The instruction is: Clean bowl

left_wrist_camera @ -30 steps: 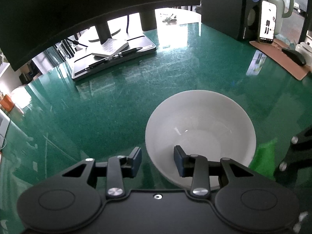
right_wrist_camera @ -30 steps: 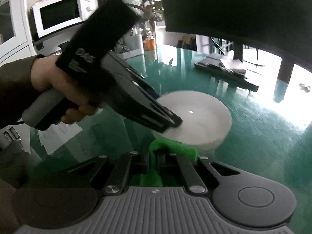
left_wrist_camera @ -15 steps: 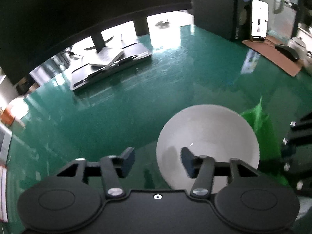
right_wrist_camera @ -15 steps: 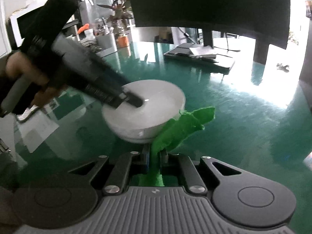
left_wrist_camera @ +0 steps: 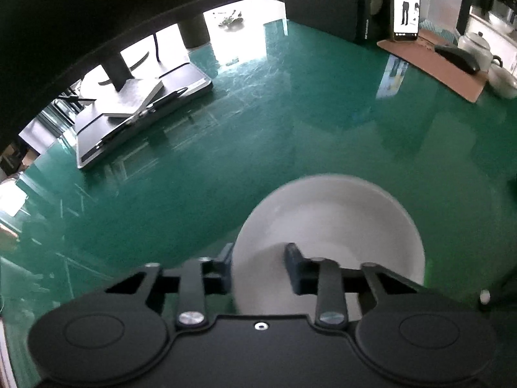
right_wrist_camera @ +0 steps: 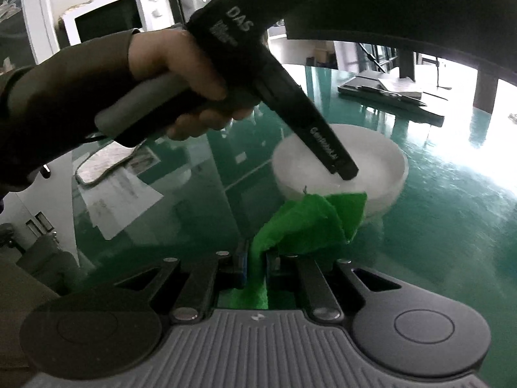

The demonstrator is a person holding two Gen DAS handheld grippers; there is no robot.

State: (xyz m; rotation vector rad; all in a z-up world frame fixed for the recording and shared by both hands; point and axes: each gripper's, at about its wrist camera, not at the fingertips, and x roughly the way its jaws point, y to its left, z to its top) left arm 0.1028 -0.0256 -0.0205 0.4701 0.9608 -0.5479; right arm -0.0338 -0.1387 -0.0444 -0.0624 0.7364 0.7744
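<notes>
A white bowl (left_wrist_camera: pixel 332 226) stands on the green glass table; it also shows in the right wrist view (right_wrist_camera: pixel 371 161). My left gripper (left_wrist_camera: pixel 258 266) straddles the bowl's near rim, one finger (left_wrist_camera: pixel 295 266) inside and the other outside, jaws still apart. In the right wrist view its tip (right_wrist_camera: pixel 344 171) reaches into the bowl. My right gripper (right_wrist_camera: pixel 257 265) is shut on a green cloth (right_wrist_camera: pixel 310 223), which hangs just in front of the bowl's near side.
A dark tray with a notebook and pen (left_wrist_camera: pixel 139 110) lies far left under a monitor. A phone (left_wrist_camera: pixel 405 3), a mouse on a brown mat (left_wrist_camera: pixel 455 58) and a white teapot (left_wrist_camera: pixel 478 45) stand far right. Papers (right_wrist_camera: pixel 122 200) lie under the glass.
My left gripper has slid forward so the bowl's rim now sits between its fingers. My right gripper with the cloth has drawn back to the bowl's near side.
</notes>
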